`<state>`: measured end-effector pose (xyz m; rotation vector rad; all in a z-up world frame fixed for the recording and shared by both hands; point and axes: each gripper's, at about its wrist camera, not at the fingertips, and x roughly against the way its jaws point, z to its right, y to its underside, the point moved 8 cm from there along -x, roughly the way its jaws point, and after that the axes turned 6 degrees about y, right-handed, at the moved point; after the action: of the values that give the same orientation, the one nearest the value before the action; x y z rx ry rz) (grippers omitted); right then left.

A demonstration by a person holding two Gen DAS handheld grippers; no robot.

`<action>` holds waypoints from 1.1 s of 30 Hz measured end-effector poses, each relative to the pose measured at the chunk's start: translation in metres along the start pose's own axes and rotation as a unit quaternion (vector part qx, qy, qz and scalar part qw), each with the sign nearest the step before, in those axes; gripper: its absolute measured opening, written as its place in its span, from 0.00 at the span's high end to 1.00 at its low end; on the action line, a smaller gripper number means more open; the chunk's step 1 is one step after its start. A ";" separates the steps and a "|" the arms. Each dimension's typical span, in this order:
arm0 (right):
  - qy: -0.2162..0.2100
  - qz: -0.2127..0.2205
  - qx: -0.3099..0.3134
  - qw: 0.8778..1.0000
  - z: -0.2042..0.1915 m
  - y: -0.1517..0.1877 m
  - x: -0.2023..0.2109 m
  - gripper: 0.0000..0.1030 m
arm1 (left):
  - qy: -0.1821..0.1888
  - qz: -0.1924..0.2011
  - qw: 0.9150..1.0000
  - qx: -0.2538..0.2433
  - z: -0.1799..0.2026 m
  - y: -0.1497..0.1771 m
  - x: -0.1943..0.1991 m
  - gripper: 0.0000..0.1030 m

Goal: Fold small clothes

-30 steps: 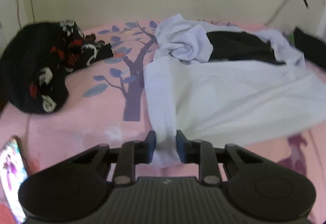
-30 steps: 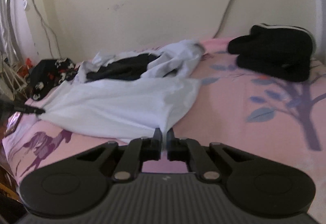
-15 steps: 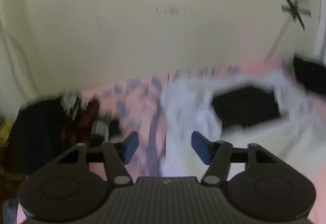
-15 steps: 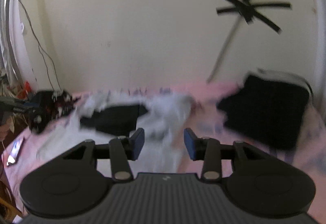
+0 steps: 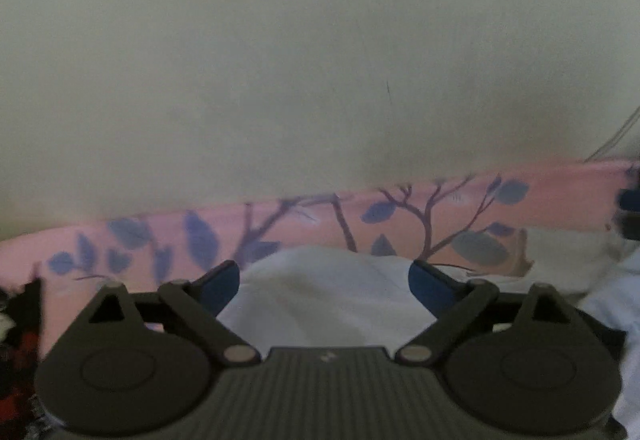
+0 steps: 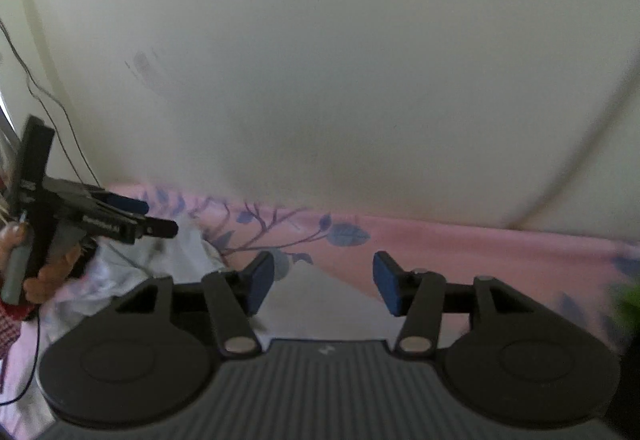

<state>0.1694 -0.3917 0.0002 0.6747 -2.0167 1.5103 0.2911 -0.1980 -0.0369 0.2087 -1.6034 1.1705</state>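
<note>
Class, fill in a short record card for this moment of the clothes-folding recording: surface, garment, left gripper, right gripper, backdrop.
surface: pink bedsheet printed with branches and leaves
garment: white cloth lying on the sheet, below both grippers
left gripper: jaws wide apart, just been opening, nothing pinched
right gripper: jaws apart, nothing pinched
backdrop: plain pale wall
</note>
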 end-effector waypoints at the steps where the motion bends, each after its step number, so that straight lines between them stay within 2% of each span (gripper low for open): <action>1: -0.004 -0.015 0.008 1.000 -0.004 0.002 -0.015 0.53 | 0.002 -0.006 1.000 -0.001 0.001 0.001 -0.008 0.08; 3: -0.005 -0.042 0.040 0.998 -0.013 0.007 -0.042 0.53 | 0.008 -0.015 1.000 -0.002 0.000 0.004 -0.020 0.10; 5: -0.007 -0.069 0.065 0.995 -0.021 0.016 -0.061 0.58 | 0.015 -0.020 1.000 -0.002 -0.002 0.005 -0.025 0.18; 6: -0.008 -0.071 0.078 0.994 -0.024 0.020 -0.065 0.62 | 0.019 -0.021 1.000 -0.003 -0.003 0.007 -0.026 0.38; 7: -0.004 -0.058 0.096 0.994 -0.029 0.021 -0.063 0.88 | 0.021 -0.022 1.000 -0.007 -0.003 0.010 -0.026 0.61; 8: -0.011 -0.053 0.103 0.993 -0.032 0.022 -0.059 1.00 | 0.020 -0.019 1.000 -0.012 -0.001 0.010 -0.026 0.65; 10: 0.011 -0.033 0.100 0.994 -0.031 0.020 -0.049 1.00 | 0.019 -0.010 1.000 -0.017 0.000 0.010 -0.020 0.94; 13: 0.029 0.008 0.085 0.996 -0.029 0.009 -0.021 1.00 | 0.014 0.016 1.000 -0.017 0.004 0.007 0.000 0.95; 17: 0.015 0.079 0.079 0.994 -0.043 -0.006 0.047 1.00 | 0.025 0.058 0.998 -0.017 0.013 0.011 0.047 0.96; 21: 0.001 0.122 0.101 0.987 -0.069 0.006 0.119 1.00 | 0.035 0.101 0.994 -0.029 0.026 0.037 0.106 0.96; 24: -0.011 0.135 0.117 0.984 -0.090 0.035 0.164 1.00 | 0.047 0.125 0.990 -0.035 0.034 0.072 0.150 0.96; 27: -0.021 0.130 0.131 0.983 -0.107 0.078 0.196 1.00 | 0.054 0.144 0.987 -0.037 0.042 0.118 0.182 0.96; 30: -0.037 0.114 0.132 0.984 -0.121 0.128 0.219 1.00 | 0.075 0.146 0.986 -0.026 0.045 0.168 0.201 0.96; 33: -0.045 0.096 0.150 0.983 -0.136 0.180 0.223 1.00 | 0.087 0.133 0.987 -0.006 0.037 0.207 0.209 0.91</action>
<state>-0.0996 -0.2324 0.0560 0.6903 -1.9853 1.9551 0.0489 -0.0362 0.0194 -0.1171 -1.5154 1.3423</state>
